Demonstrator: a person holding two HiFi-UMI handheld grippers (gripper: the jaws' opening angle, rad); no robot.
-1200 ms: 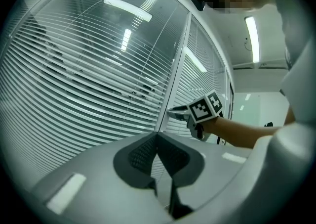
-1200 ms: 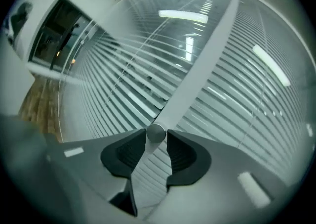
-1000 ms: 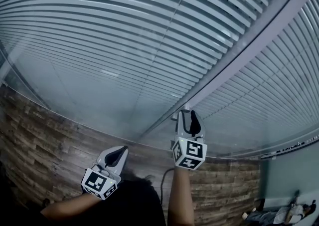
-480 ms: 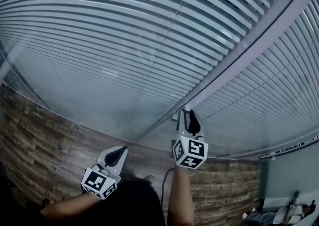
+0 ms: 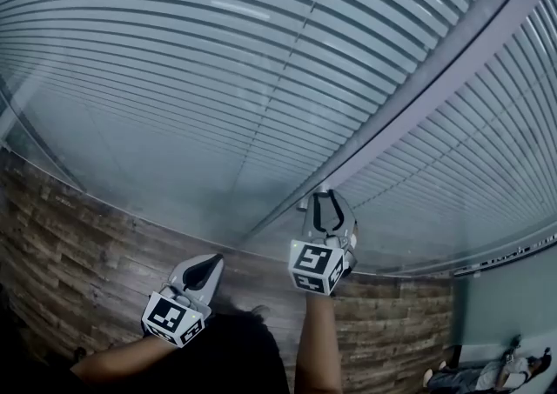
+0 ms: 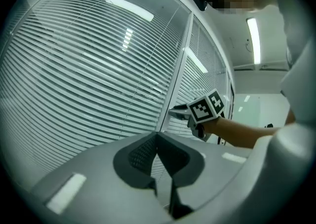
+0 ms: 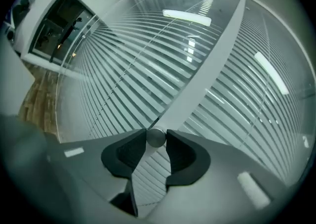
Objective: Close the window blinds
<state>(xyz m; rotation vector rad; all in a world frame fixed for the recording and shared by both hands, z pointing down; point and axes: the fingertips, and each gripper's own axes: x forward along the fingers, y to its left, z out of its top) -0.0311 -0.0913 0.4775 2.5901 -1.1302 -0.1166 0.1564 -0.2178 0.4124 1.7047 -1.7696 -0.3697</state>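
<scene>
Right, head view: my R gripper (image 5: 326,201) is up at the window frame (image 5: 418,79), with blinds (image 5: 200,70) above it and on both sides. L gripper (image 5: 207,269) hangs lower, to its left.

L gripper view: jaws together, nothing betw them; R gripper (image 6: 175,113) ahead at the frame.

R gripper view: jaws just closed in, now pinching a small round knob (image 7: 156,137) at their tips. Slats look part-open, so I'd hold firm, roll about the knob's axis and not pull, else the pads slip.
</scene>
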